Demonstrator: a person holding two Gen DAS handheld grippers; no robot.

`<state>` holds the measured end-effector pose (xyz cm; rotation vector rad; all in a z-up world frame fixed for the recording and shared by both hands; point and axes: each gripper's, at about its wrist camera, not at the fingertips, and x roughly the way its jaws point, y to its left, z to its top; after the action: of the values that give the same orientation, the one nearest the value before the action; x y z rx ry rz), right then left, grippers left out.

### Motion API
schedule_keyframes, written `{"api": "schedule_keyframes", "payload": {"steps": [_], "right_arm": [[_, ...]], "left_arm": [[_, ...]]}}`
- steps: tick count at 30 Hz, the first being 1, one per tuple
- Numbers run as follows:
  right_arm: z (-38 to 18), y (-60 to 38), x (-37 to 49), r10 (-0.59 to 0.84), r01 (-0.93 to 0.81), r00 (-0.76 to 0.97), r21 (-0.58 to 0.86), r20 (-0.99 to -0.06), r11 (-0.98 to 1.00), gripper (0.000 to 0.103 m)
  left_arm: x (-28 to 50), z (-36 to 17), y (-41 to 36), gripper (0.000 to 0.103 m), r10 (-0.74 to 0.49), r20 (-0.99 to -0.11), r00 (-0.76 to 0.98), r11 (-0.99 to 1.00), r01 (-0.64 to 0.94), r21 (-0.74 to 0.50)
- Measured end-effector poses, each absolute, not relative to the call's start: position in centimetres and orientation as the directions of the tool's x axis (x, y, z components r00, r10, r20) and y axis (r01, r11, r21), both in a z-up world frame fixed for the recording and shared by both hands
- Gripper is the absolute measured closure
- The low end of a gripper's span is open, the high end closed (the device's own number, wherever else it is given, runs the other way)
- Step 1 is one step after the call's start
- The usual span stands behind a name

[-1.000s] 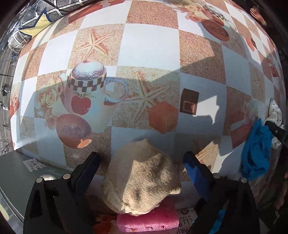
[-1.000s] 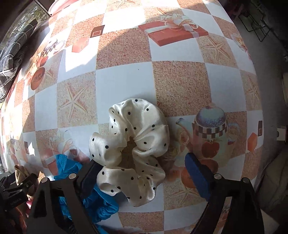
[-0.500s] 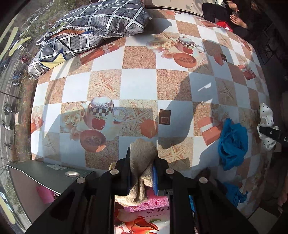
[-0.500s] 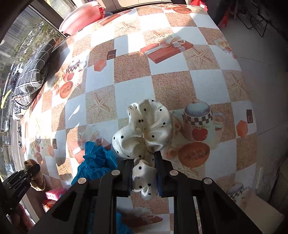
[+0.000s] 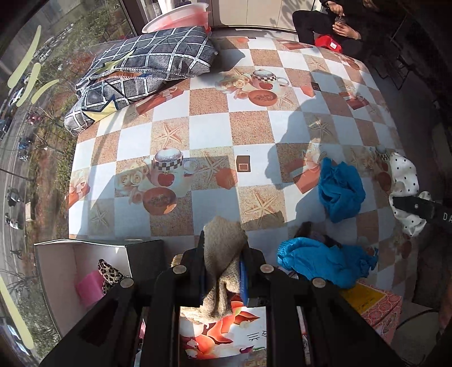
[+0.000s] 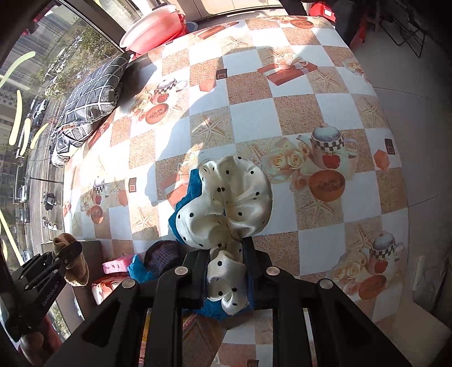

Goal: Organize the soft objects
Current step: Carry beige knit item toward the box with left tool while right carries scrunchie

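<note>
In the left wrist view my left gripper [image 5: 221,271] is shut on a tan knitted cloth [image 5: 223,248], held well above the checkered tablecloth [image 5: 209,132]. My right gripper [image 6: 226,265] is shut on a white satin scrunchie with black dots [image 6: 234,203], also lifted off the table. The right wrist view catches the left gripper [image 6: 66,254] at the lower left with the tan cloth [image 6: 75,268] hanging from it. The scrunchie [image 5: 404,177] and the right gripper [image 5: 401,203] show at the right edge of the left wrist view. Two blue cloths [image 5: 339,192] [image 5: 325,262] lie on the table.
An open box [image 5: 56,271] at the lower left holds a pink sponge [image 5: 87,288] and a leopard-print piece [image 5: 108,275]. A floral box [image 5: 226,324] lies under the left gripper. Checked pillows [image 5: 141,73] and a red basin [image 6: 155,28] sit at the far side. A person [image 5: 339,25] sits beyond the table.
Both grippers went from open around their items to shut on them, then rose; the tan cloth and the scrunchie left the table, which now looks farther away.
</note>
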<state>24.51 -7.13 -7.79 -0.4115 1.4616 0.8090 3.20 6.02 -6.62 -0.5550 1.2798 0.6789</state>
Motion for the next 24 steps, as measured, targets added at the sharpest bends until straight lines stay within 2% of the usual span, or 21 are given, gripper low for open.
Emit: {"api": "schedule_keyframes", "payload": {"steps": [14, 24], "right_arm": [[-3.4, -10.7, 18.8, 0.259, -0.710, -0.080, 0.238, -0.963, 0.663, 0.082], [-0.2, -12.1, 13.9, 0.288, -0.727, -0.081, 0.254, -0.954, 0.638, 0.082]], "left_arm": [[-0.8, -3.3, 0.1, 0.083, 0.124, -0.972, 0.199, 0.758, -0.651, -0.037], [-5.1, -0.9, -2.5, 0.083, 0.148, -0.961, 0.232, 0.769, -0.638, -0.036]]}}
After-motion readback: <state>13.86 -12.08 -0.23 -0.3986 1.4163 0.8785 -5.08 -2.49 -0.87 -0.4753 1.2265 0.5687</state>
